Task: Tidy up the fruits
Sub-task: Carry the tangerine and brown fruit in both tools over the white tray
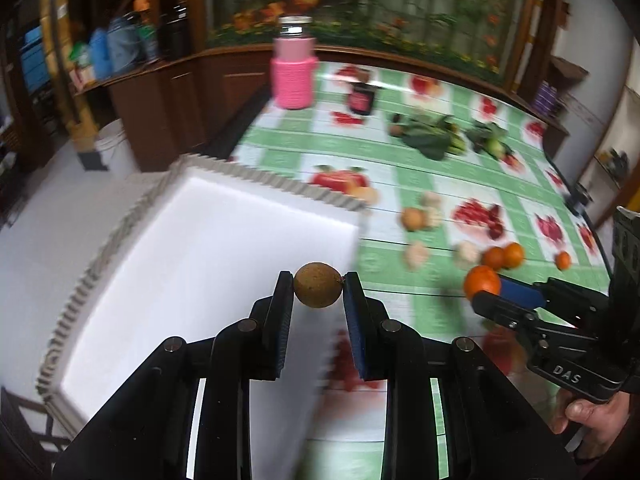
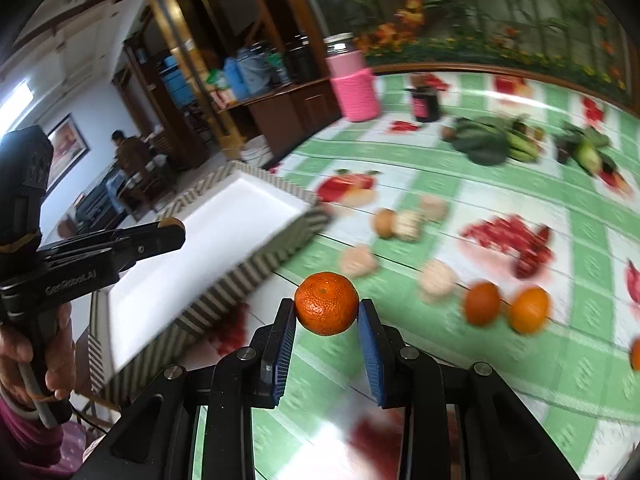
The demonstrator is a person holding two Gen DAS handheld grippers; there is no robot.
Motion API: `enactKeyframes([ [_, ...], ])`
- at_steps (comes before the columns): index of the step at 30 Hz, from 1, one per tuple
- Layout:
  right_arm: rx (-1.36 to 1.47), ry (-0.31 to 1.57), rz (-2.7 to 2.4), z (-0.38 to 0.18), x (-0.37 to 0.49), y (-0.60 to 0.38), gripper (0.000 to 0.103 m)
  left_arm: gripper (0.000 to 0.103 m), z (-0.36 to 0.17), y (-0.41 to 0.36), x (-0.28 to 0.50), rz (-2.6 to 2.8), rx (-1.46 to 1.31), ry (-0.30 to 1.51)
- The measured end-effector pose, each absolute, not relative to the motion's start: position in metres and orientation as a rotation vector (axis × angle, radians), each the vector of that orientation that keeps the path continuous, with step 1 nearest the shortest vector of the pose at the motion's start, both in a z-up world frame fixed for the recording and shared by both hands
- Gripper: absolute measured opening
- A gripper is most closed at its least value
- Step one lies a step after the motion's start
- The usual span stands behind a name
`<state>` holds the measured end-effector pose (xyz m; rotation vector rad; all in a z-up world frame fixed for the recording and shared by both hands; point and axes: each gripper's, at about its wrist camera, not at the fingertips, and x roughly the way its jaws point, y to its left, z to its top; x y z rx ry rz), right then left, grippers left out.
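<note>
While a small brown round fruit (image 1: 318, 285) is pinched between the blue-padded fingers of the left gripper (image 1: 318, 286), it is held in the air above the near right part of a white tray (image 1: 192, 272) with a striped zigzag rim. An orange mandarin (image 2: 327, 303) is clamped between the pads of the right gripper (image 2: 327, 310), which is seen above the green checked tablecloth (image 2: 500, 360) just to the right of the tray's near corner. In the left wrist view the same mandarin (image 1: 482, 281) is seen at the tip of the right gripper (image 1: 486, 292), well to the right of the brown fruit.

Beyond the grippers, two more mandarins (image 2: 506, 307) are laid side by side on the cloth, and a further one is cut off at the right edge. Several pale, blurred round items (image 2: 436, 278) and a brown egg-like one (image 2: 385, 222) are scattered between the mandarins and the tray's far end. Farther back, dark green leafy vegetables (image 2: 486, 142) are piled. A dark jar (image 2: 425, 104) and a pink-sleeved container (image 2: 354, 84) with a metal lid are stood near the far edge of the table, in front of a flowered wall picture.
</note>
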<state>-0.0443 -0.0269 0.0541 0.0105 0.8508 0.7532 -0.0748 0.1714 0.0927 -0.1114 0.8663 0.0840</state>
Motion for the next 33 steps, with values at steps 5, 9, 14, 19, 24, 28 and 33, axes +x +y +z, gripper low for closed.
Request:
enactKeyframes([
  [5, -0.057, 0.844, 0.822, 0.063, -0.034, 0.026, 0.031, 0.025, 0.080, 0.204, -0.073, 0.142, -0.143, 0.904],
  [9, -0.125, 0.856, 0.857, 0.063, -0.024, 0.065, 0.031, 0.025, 0.063, 0.224, -0.072, 0.173, -0.188, 0.945],
  [14, -0.195, 0.886, 0.882, 0.053, -0.009, 0.102, 0.031, 0.025, 0.051, 0.235, -0.075, 0.198, -0.217, 0.963],
  [19, -0.241, 0.926, 0.898, 0.036, 0.004, 0.125, 0.031, 0.025, 0.044, 0.237, -0.070, 0.216, -0.225, 0.981],
  [24, -0.264, 0.932, 0.878, 0.027, 0.010, 0.128, 0.033, 0.025, 0.037, 0.242, -0.067, 0.233, -0.252, 0.997],
  [28, -0.247, 0.906, 0.903, 0.034, 0.006, 0.123, 0.041, 0.025, 0.032, 0.250, -0.065, 0.211, -0.323, 1.011],
  [33, -0.195, 0.874, 0.878, 0.051, -0.002, 0.101, 0.041, 0.028, 0.040, 0.252, -0.071, 0.210, -0.340, 0.966],
])
